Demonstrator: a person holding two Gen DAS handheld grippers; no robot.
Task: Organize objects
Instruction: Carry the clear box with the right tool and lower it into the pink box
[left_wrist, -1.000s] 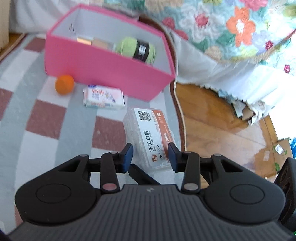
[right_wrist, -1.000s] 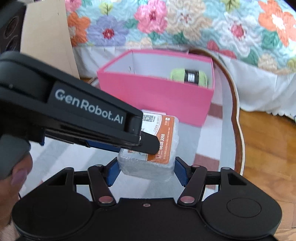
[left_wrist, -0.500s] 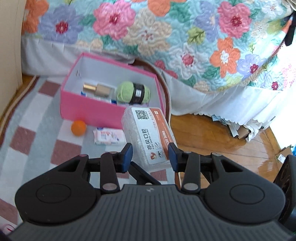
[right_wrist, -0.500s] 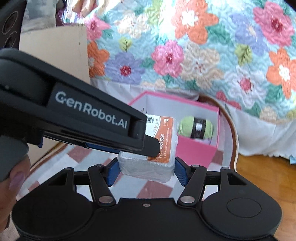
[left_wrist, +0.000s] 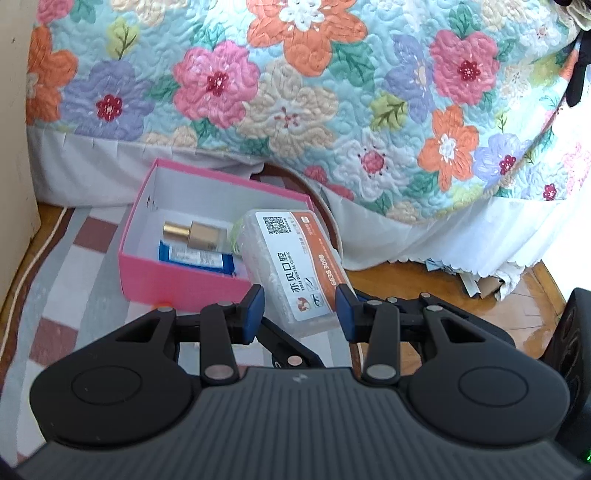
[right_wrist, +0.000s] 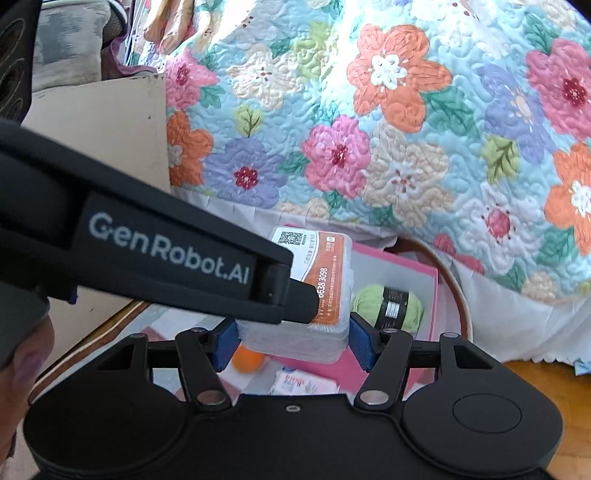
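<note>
A checked rug (left_wrist: 55, 280) covered wooden floor (left_wrist: 443, 288) beside a bed draped in a floral quilt (left_wrist: 332, 92). Both grippers – left (left_wrist: 298, 311), right (right_wrist: 291, 344) – pinched one clear plastic box (left_wrist: 291, 266) in their jaws, above the pink box (left_wrist: 177, 280) on the rug.

A bedroom in a home: a bed under a quilt (left_wrist: 314, 85) stitched with big orange, pink and purple flowers fills the background, with a white valance (left_wrist: 461, 236) hanging to the floor. Below it lies a wood floor (left_wrist: 406, 280) partly covered by a checked rug (left_wrist: 55, 295) in grey, white and dull red, with torn cardboard scraps (left_wrist: 476, 284) tucked under the bed's edge. On the rug sits a pink box (left_wrist: 177, 280) holding small household things, among them a ball of green yarn (right_wrist: 388, 304).
</note>
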